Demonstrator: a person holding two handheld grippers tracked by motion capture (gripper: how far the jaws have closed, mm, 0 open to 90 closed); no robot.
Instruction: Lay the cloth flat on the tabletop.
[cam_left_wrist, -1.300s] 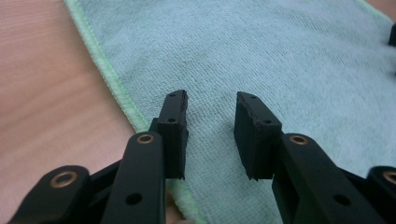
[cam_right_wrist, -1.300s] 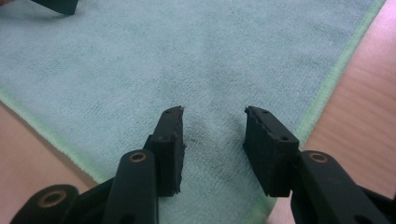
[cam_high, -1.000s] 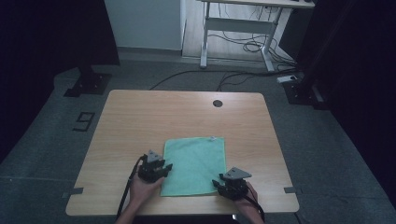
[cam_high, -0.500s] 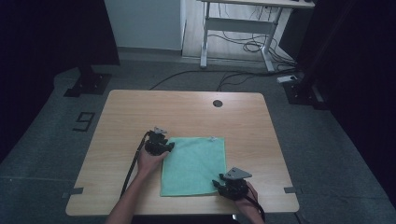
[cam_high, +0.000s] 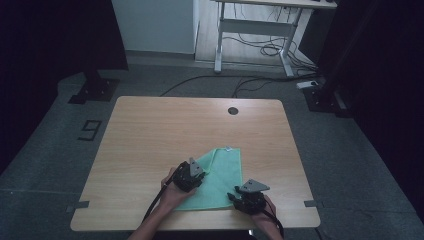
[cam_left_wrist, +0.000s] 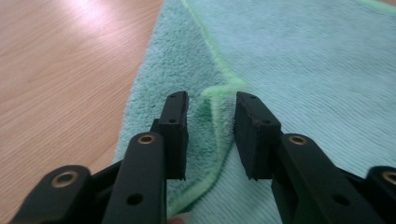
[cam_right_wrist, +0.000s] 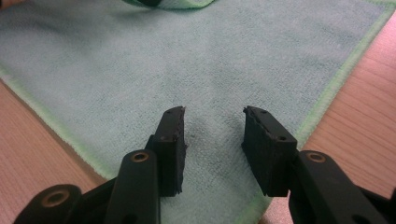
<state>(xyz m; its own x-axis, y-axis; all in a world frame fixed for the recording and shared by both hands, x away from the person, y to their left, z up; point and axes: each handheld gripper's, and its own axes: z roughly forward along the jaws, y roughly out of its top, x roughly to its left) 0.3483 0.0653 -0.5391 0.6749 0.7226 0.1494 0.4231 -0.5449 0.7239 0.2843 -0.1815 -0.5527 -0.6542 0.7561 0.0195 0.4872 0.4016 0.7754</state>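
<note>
Cloth (cam_high: 225, 172): near edge of table (cam_high: 150, 125), one corner folded inward.
Left gripper (cam_left_wrist: 211, 116): jaws just opening, apart around folded corner.
Right gripper (cam_right_wrist: 212, 135): apart, over cloth.
Remaining: most folding.

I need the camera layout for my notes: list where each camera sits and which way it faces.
High view: above the person's side, facing forward and down on the table; forearms, left gripper, right gripper.
Left gripper view: on that gripper, looking along its open jaws at a folded cloth corner.
Right gripper view: along its open jaws, over the flat cloth.
All share the green cloth.
</note>
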